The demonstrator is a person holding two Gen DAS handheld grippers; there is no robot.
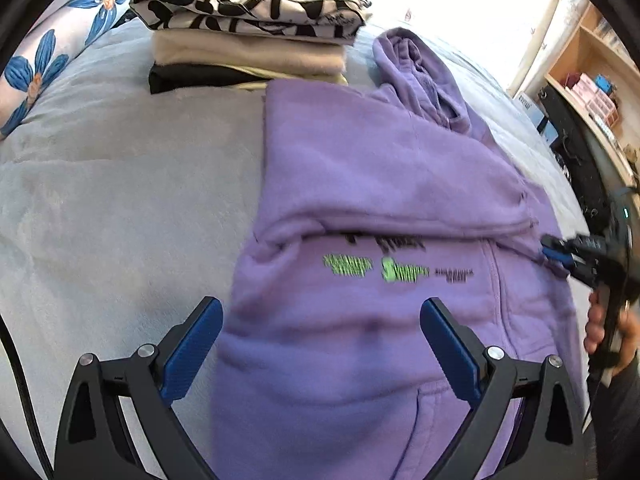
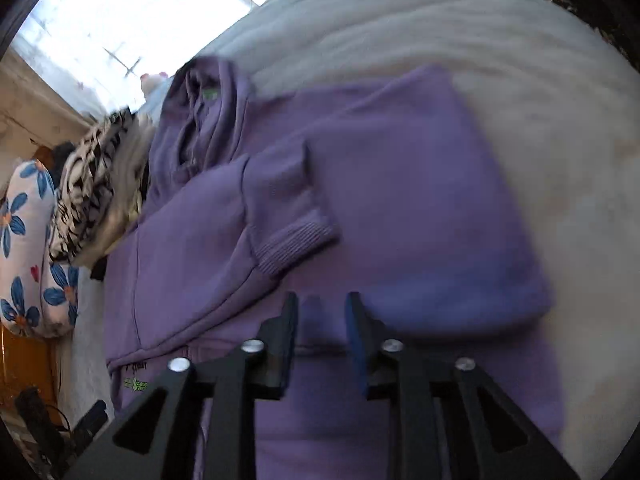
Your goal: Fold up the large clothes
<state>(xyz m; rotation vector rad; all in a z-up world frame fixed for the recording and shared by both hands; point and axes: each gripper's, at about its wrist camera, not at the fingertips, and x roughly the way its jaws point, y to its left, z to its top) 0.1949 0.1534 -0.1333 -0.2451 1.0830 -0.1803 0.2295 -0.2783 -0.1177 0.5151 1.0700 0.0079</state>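
Left wrist view shows the left tool [image 1: 322, 344] spread wide over the purple hoodie [image 1: 372, 184] on the bed [image 1: 100, 200], while the right tool [image 2: 322, 320] (narrowly parted, pinching nothing) hovers beyond the folded sleeve [image 2: 280, 216], presumably to tidy it.

Pretty clearly someone's bedroom at home. Everything's laid out on a bed [image 1: 100, 200] with a soft pale grey blanket, and there's a pillow with a blue flower print [image 1: 44, 60] at the head end. A stack of folded clothes [image 1: 248, 28] sits on the bed, a black-and-white patterned piece on top. Bright window [image 2: 120, 28] behind it, plus a wooden shelf unit [image 1: 592, 80] stuffed with small boxes off to the side.
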